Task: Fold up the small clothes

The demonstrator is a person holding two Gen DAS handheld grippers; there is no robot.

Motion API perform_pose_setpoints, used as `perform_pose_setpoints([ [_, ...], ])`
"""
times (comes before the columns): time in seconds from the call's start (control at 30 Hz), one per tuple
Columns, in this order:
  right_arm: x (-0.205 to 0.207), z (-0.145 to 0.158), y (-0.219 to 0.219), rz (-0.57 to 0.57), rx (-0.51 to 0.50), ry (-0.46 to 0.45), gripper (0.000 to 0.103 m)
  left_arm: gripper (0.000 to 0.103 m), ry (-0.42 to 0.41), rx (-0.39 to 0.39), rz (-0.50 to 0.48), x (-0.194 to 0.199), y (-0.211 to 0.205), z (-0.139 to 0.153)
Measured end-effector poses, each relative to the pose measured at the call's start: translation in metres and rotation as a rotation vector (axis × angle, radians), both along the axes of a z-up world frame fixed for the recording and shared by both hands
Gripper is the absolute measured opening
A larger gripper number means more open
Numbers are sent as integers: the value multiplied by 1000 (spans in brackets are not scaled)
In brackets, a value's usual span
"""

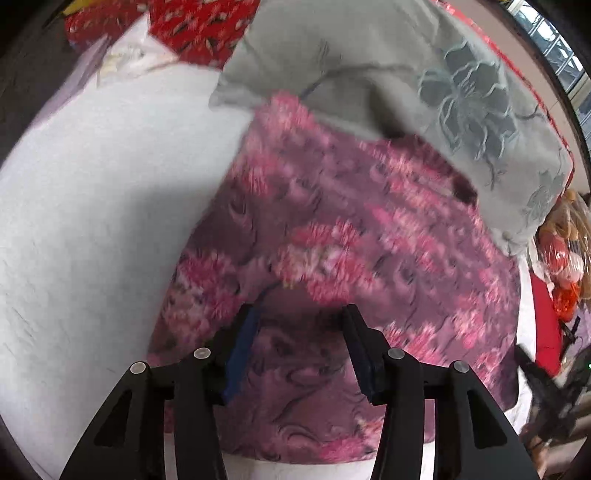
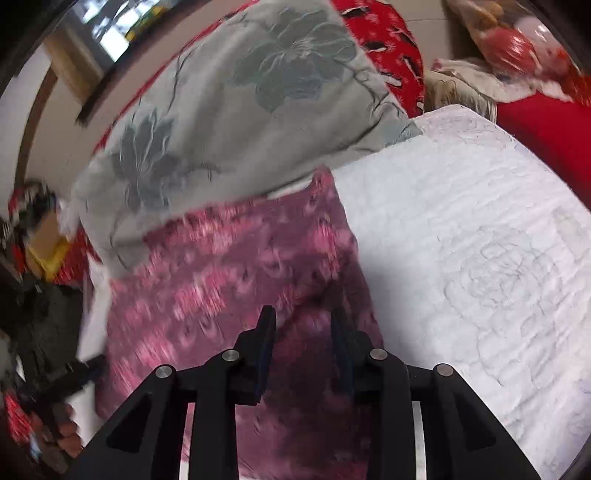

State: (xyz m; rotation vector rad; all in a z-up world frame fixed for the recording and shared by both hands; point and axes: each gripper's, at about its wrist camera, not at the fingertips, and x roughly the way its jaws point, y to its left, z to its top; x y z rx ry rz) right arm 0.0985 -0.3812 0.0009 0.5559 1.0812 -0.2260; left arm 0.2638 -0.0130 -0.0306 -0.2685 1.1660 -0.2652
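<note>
A pink and purple floral garment (image 1: 369, 236) lies on the white quilted bed cover (image 1: 92, 221), with one layer folded over near my left gripper. My left gripper (image 1: 299, 317) hangs just above the cloth. It is open, and nothing sits between its blue pads (image 1: 242, 347). The same garment (image 2: 221, 280) fills the middle of the right wrist view, blurred. My right gripper (image 2: 303, 317) is over the garment's right part, near its edge. It is open too, its jaws a narrower gap apart, and they clamp no cloth.
A grey pillow with a flower pattern (image 1: 424, 74) (image 2: 240, 92) overlaps the garment's far edge. Red patterned bedding (image 1: 192, 26) and a red cloth (image 2: 546, 129) lie beyond. The white quilted cover (image 2: 480, 240) spreads to the right. A hand (image 2: 68, 430) shows at lower left.
</note>
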Motion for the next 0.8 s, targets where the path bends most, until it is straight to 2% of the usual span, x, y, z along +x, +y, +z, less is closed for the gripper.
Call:
perform_pose_setpoints([
  [0.03,-1,-8,4,25,-33,37,29,48,-9,6,1,-3,0,1],
  [0.1,-2,-2,8,36,-81,34,29,48,9,29,-13,-5,-3,7],
  [0.13,-1,4,9,30,-76,35,34,48,7,19,-20,-7,-2,11],
  [0.2,-3,19,12,26,-60,-15,33,48,-13,3,-12,-10,3,18],
  [0.27,-3,23,18,49,-99,-15,40,49,1,22,17,-10,10,14],
  [0.33,-3,11,22,66,-138,37,45,49,43,9,22,-9,15,-1],
  [0.37,-6,2,26,76,-168,62,45,49,41,9,14,-10,15,-5],
  [0.4,-9,-5,28,82,-218,63,51,49,20,25,2,-13,13,-4],
  [0.43,-10,-11,31,95,-239,59,52,49,0,66,-22,-16,8,-2],
  [0.53,-16,-13,40,78,-295,16,54,56,-28,123,-49,-19,-2,-2],
  [0.63,-16,-14,48,86,-350,21,55,64,-43,130,-47,-22,-7,-2],
  [0.8,-14,-14,49,89,-363,23,56,75,-62,149,-61,-24,-19,-9],
])
